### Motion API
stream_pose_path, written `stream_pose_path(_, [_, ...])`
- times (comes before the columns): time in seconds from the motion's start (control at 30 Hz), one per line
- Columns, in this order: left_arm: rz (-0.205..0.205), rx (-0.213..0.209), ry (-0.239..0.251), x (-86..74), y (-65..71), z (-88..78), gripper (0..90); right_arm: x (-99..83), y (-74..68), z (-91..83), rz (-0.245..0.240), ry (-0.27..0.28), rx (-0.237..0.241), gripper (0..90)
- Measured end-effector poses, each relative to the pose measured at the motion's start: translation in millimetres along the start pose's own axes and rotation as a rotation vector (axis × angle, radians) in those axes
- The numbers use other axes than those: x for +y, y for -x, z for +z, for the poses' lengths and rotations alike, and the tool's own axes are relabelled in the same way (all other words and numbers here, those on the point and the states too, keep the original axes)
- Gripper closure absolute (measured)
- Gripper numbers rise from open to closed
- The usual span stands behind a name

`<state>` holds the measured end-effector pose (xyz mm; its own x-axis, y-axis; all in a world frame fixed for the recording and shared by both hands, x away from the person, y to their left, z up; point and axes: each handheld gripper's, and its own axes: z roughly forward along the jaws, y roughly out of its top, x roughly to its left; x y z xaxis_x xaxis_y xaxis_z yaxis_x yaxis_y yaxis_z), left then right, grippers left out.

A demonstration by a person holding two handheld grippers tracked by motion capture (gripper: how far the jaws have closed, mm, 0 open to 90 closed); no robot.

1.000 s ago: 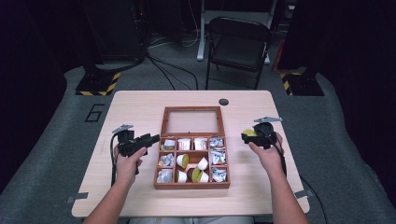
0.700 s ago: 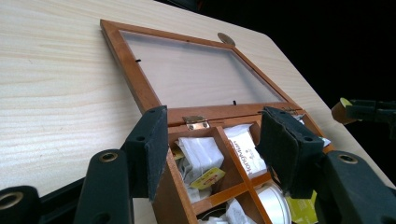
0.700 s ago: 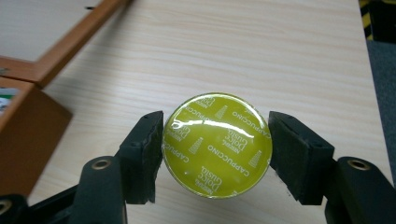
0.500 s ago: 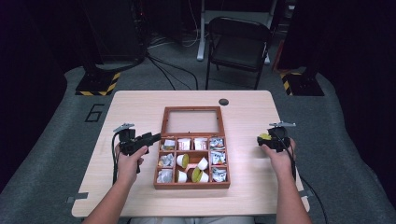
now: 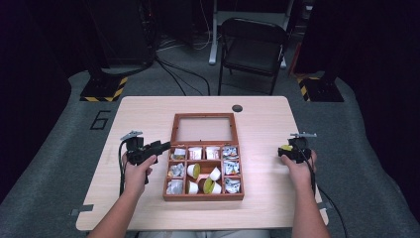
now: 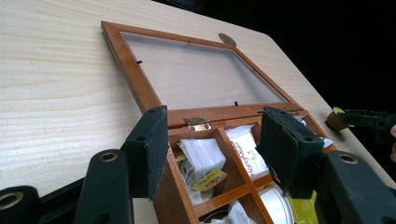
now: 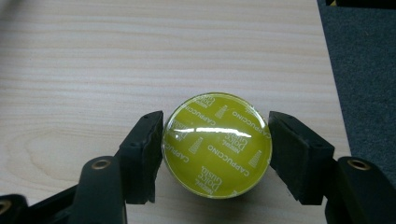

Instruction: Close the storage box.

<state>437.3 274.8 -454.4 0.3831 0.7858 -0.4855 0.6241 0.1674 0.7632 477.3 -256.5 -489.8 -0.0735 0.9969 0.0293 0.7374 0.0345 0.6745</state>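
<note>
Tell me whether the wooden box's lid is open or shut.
Open. The glass-paned lid lies flat back on the table behind the wooden box, leaving its compartments uncovered.

Overhead faces forward; tongs cameras close, sharing table (image 5: 257,124)

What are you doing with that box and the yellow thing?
A person holds a gripper in each hand at a table. The right gripper is clamped on a yellow cappuccino capsule over the table's right side, away from the wooden box. The left gripper has its jaws either side of the open box's corner. More capsules and packets sit in its compartments.
</note>
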Motion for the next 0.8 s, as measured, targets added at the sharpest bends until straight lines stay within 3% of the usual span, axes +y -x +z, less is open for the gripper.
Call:
stream_pose_path(0.4, [-0.001, 0.006, 0.005, -0.1, 0.3, 0.3, 42.0, -2.3, -0.3, 0.1, 0.024, -0.002, -0.003, 31.3])
stream_pose_path(0.8, [0.030, 0.028, -0.003, 2.0, 1.5, -0.3, 41.9, 3.8, 0.5, -17.7, 0.046, 0.074, -0.026, 28.4])
